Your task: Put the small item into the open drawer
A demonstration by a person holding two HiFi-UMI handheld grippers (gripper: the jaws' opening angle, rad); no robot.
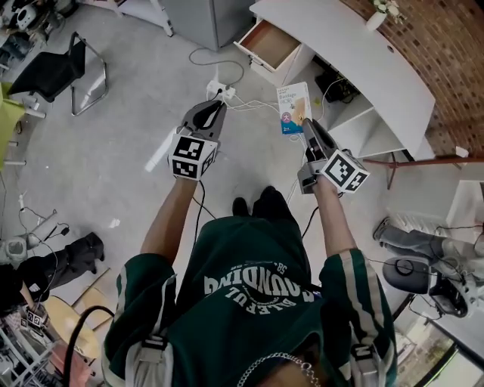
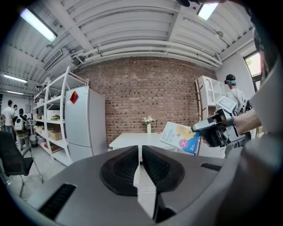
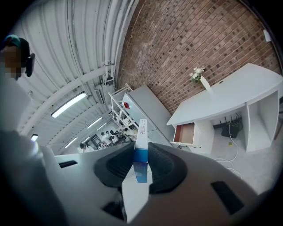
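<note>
My right gripper (image 1: 306, 128) is shut on a flat white and blue box (image 1: 294, 108), held out in front of me above the floor. In the right gripper view the box (image 3: 140, 150) stands edge-on between the two pads. The open drawer (image 1: 268, 44) of the white desk (image 1: 363, 60) lies ahead, its wooden inside showing; it also shows as the open drawer (image 3: 185, 133) in the right gripper view. My left gripper (image 1: 215, 109) is held level beside the right one, shut with nothing in it. From the left gripper view, the box (image 2: 180, 137) shows at the right.
A white power strip (image 1: 221, 94) and cables lie on the grey floor between me and the desk. A black chair (image 1: 57, 72) stands at the left. A grey cabinet (image 1: 204, 19) is beside the drawer. A small vase (image 1: 378, 15) stands on the desk top.
</note>
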